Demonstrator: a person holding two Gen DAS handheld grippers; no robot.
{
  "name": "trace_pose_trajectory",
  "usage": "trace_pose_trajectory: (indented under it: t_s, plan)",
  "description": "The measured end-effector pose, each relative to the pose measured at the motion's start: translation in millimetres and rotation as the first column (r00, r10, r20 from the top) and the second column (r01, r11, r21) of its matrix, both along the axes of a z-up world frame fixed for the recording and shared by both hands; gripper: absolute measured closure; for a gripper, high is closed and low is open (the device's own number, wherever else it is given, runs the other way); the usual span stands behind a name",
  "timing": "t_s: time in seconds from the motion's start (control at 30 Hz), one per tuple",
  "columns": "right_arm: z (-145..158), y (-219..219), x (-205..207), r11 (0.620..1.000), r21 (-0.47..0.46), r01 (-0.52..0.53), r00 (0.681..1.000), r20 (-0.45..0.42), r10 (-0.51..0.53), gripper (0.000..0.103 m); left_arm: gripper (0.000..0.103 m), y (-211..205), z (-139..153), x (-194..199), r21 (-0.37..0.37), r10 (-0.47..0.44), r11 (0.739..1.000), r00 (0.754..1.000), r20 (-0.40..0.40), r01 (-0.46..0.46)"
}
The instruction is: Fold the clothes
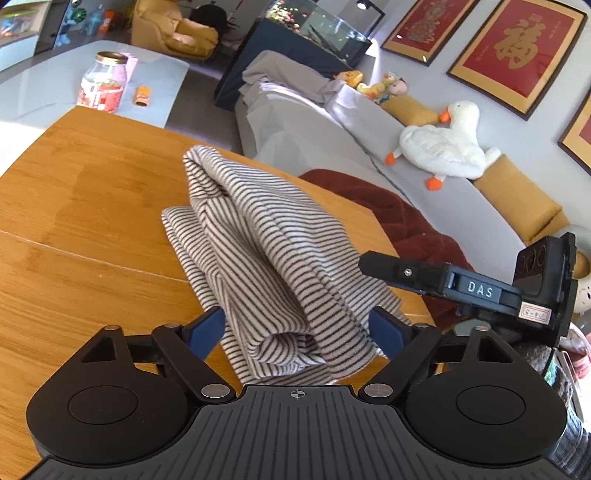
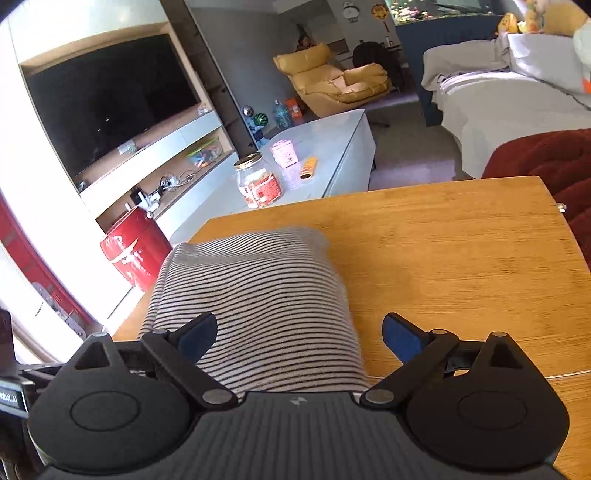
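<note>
One view alone shows the television (image 2: 107,99).

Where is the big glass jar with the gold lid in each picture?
Left wrist view: the glass jar is at the upper left, on the grey coffee table beyond the wooden table.
Right wrist view: the jar is a bit left of the middle, on the same grey table, above the striped garment.
Shared landmark: the yellow armchair behind it.
</note>
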State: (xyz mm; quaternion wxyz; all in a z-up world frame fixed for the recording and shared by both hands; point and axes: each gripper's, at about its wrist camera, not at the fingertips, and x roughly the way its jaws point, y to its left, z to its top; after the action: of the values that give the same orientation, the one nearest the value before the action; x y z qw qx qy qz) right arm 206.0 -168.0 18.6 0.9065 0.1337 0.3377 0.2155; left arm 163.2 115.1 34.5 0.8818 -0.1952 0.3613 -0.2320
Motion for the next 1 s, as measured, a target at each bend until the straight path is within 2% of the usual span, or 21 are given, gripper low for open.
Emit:
trace_pose_trajectory:
  t_s: [0.1,0.17,0.37,0.57,0.7,0.87,1.0]
  plan:
    - [-2.5,-1.7,0.9,1.000,-0.026,0.011,1.000,-0.005,-0.011,0.006,0.031,-12.9,12.5,-4.4,-0.014,-0.057,0.998,0.996,0.069,0.058]
    - [-4.7,1.4,0.2,0.999,-0.038,0.000,1.000,-0.006,0.000,0.007,0.046,-19.8,18.2,-5.5,-0.021,-0.089,0.996,0.992,0.088,0.091]
    - [-8.7,13.2,-0.9,0.996,-0.079,-0.034,0.999,0.005,0.034,0.007,0.041,-22.0,7.3,-2.1,0.041,-0.072,0.997,0.997,0.040,0.070]
    - [-7.4,25.6,-3.5,0.989,-0.137,-0.055,0.997,0.038,0.061,0.007,0.038,-14.1,-1.4,-0.8,0.048,-0.048,0.998,0.999,0.016,0.047]
    - [-2.5,16.6,1.6,0.995,-0.082,-0.057,0.998,0.027,0.059,0.006,0.035,-11.9,-1.2,0.9,0.050,-0.039,0.998,0.999,0.016,0.039]
    - [2.5,-4.5,17.1,0.998,0.056,-0.028,0.999,-0.019,0.029,0.004,0.032,-12.1,3.2,2.7,0.051,-0.032,0.998,0.999,0.029,0.030]
    - [2.5,-5.0,31.8,0.997,0.064,-0.031,0.999,-0.025,0.033,0.004,0.035,-14.7,2.8,5.2,0.059,-0.039,0.998,0.999,0.033,0.037]
